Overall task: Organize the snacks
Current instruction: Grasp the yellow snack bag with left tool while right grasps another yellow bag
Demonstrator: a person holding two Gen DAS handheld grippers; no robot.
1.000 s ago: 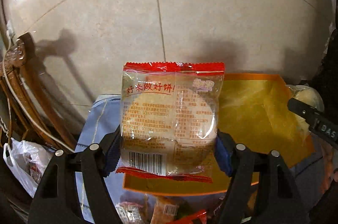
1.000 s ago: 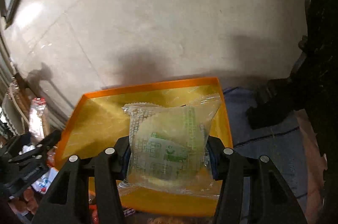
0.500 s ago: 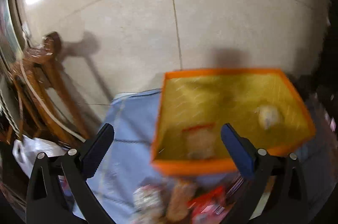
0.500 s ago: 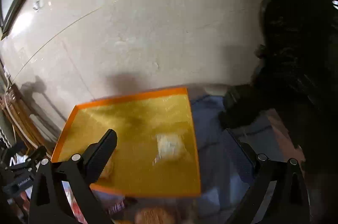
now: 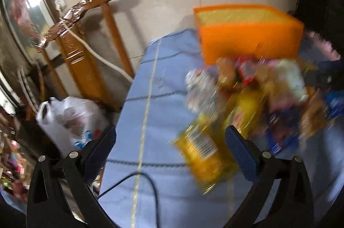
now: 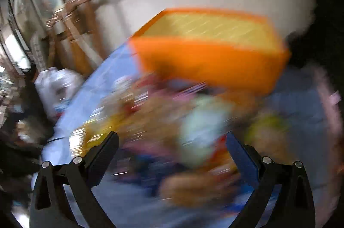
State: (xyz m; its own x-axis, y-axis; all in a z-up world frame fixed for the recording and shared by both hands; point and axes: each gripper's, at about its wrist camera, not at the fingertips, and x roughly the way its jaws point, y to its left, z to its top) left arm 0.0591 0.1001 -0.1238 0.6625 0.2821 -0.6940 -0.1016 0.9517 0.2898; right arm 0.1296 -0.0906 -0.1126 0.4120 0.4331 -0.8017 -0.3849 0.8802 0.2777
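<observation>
Snacks [image 5: 253, 98] heaped on blue cloth [image 5: 163, 86], just in front of orange bin [image 5: 250, 42]; yellow packet [image 5: 202, 150] nearest, long axis slanting from near-right toward far-left, barcode face up; left gripper [image 5: 169, 146] and right gripper [image 6: 172, 148] both spread wide, nothing held; heavy blur, so risk of clipping the heap, scattering packets, or pinching two together.

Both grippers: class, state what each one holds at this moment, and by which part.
Nothing is held. The left gripper and the right gripper are both open, with no packet pressed between their fingers; the snack pile lies loose on the blue cloth.
</observation>
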